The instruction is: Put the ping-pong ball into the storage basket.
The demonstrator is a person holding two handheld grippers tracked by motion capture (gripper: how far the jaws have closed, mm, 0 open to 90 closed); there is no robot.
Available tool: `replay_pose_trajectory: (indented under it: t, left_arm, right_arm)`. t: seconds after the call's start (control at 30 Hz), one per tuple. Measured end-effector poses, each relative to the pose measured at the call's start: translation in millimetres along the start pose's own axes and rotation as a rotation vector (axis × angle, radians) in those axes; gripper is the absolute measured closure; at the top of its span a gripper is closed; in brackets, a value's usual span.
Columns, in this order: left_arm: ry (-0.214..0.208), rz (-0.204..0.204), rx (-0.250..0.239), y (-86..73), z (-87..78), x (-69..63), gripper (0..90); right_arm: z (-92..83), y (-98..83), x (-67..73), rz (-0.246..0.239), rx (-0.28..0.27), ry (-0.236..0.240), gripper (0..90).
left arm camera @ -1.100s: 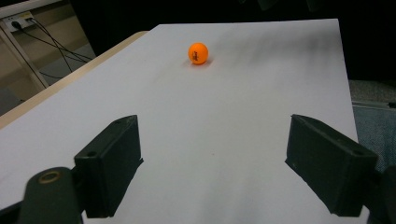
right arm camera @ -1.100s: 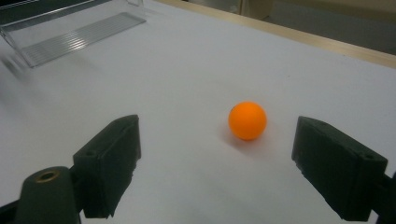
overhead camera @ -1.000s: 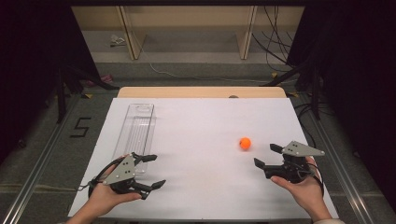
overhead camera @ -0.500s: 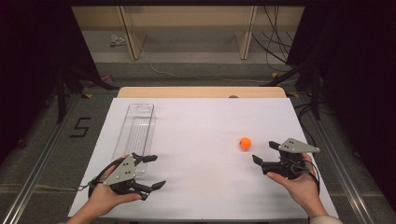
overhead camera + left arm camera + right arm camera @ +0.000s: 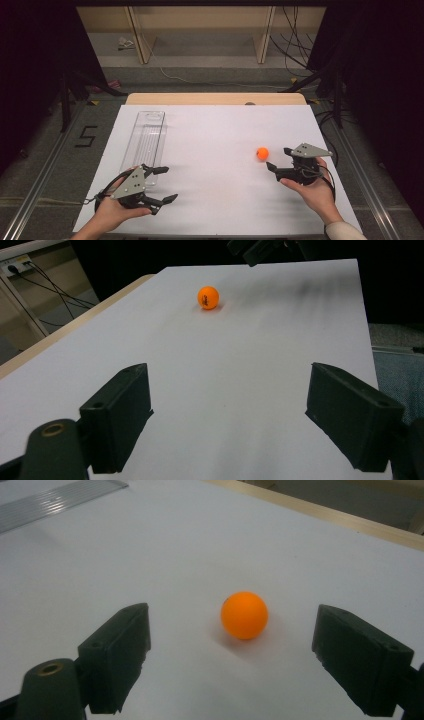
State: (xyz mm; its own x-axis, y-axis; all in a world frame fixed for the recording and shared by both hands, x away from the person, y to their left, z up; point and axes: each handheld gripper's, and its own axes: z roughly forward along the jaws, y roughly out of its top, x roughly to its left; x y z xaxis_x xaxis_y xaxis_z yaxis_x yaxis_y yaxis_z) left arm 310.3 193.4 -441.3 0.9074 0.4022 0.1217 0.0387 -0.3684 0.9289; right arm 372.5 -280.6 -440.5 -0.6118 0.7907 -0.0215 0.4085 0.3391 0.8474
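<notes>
— Orange ball (image 5: pixel 262 153), small, round and smooth with a tiny dark mark, sits on the white table (image 5: pixel 210 145), right of centre. Where are the grippers?

— Right gripper (image 5: pixel 278 161) is nearer, just beside the ball. Its jaws stand wide apart, empty, and the ball (image 5: pixel 244 615) lies straight ahead between their lines, slightly beyond the tips.

— And the left?

— Left gripper (image 5: pixel 161 184) rests well apart at the near left corner, jaws also spread and holding nothing, close to a clear plastic tray (image 5: pixel 145 140). A round ball has no long axis, so any approach angle should suit.
</notes>
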Motion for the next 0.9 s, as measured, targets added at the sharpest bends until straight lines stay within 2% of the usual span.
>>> replay_pose_trajectory:
  t: [0.47,0.9]
  left_arm:
    - [-0.002,0.001,-0.001,0.0,0.1,-0.1,17.6]
    - [-0.006,0.002,0.001,0.1,0.6,-0.7,17.6]
  right_arm:
    - [37.2,7.8,-7.0,-0.014,0.062,-0.004,16.5]
    - [62.8,11.0,-12.6,-0.014,0.102,-0.003,16.5]
